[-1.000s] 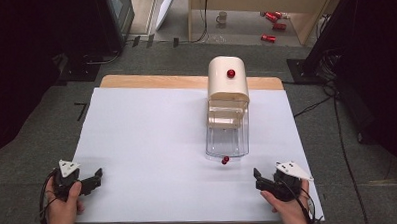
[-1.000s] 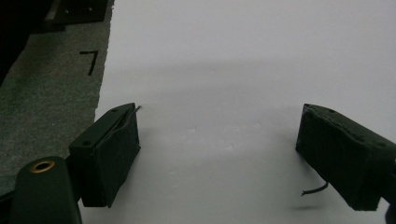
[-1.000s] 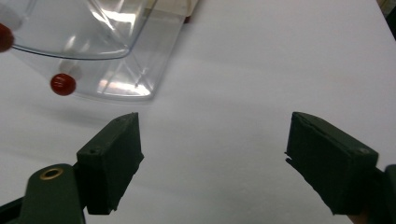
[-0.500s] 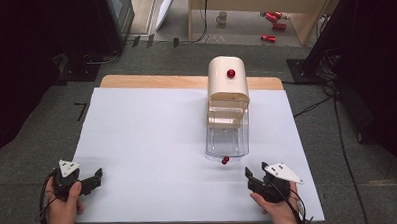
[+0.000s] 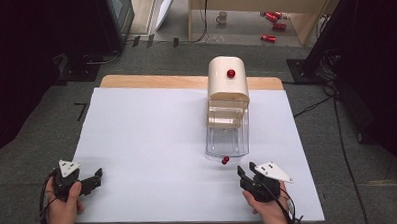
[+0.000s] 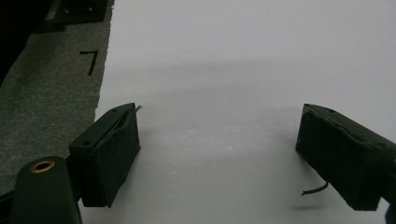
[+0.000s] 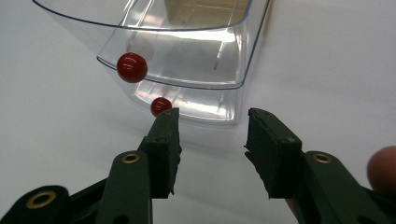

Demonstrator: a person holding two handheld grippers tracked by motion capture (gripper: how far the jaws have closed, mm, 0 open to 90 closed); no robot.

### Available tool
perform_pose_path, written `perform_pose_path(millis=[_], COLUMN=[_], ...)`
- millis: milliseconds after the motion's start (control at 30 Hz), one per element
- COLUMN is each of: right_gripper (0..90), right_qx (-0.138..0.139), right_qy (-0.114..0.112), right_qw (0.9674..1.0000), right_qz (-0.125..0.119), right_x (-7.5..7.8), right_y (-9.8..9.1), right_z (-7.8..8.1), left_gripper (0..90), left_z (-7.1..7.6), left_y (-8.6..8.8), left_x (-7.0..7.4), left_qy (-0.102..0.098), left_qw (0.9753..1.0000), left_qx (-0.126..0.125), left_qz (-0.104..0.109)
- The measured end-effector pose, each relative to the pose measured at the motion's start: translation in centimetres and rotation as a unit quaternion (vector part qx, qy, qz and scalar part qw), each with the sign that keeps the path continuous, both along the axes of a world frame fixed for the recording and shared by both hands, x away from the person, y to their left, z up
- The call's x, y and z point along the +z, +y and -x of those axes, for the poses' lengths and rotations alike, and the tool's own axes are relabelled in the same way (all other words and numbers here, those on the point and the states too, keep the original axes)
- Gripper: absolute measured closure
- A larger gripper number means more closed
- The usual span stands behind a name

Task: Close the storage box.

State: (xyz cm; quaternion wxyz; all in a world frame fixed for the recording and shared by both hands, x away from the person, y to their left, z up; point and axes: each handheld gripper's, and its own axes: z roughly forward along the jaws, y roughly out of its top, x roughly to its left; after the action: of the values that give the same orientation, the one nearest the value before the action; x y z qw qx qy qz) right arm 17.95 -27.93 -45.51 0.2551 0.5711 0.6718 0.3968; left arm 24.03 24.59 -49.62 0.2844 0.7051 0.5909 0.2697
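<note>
Both jaws apart, empty: left hand-held gripper (image 5: 91, 182) lower left, right hand-held gripper (image 5: 246, 174) below clear plastic drawer (image 5: 227, 136) with small red knob (image 5: 225, 160).

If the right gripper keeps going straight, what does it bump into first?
Probably the clear drawer front: the right gripper points at it with open jaws. The red knob sits left of that line, so likely missed.
</note>
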Motion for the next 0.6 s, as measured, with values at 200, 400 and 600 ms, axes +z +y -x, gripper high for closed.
perform_pose_path(millis=[200, 400, 600], right_gripper=[57.4, 59.4, 61.1], right_qx=[0.005, 0.016, 0.027], right_qy=[-0.003, -0.003, -0.004], right_qw=[1.0, 0.9998, 0.9995], right_qz=[-0.005, -0.014, -0.019], right_x=[0.3, 0.5, 0.6], right_y=[0.7, 1.7, 2.7], right_z=[-0.2, -0.4, -0.6], left_gripper=[13.4, 13.5, 13.4], left_z=[0.0, 0.0, 0.0], left_y=[0.0, 0.0, 0.0], left_x=[0.0, 0.0, 0.0], left_qy=[0.0, 0.0, 0.0], left_qw=[1.0, 1.0, 1.0], left_qx=[0.0, 0.0, 0.0], left_qz=[0.0, 0.0, 0.0])
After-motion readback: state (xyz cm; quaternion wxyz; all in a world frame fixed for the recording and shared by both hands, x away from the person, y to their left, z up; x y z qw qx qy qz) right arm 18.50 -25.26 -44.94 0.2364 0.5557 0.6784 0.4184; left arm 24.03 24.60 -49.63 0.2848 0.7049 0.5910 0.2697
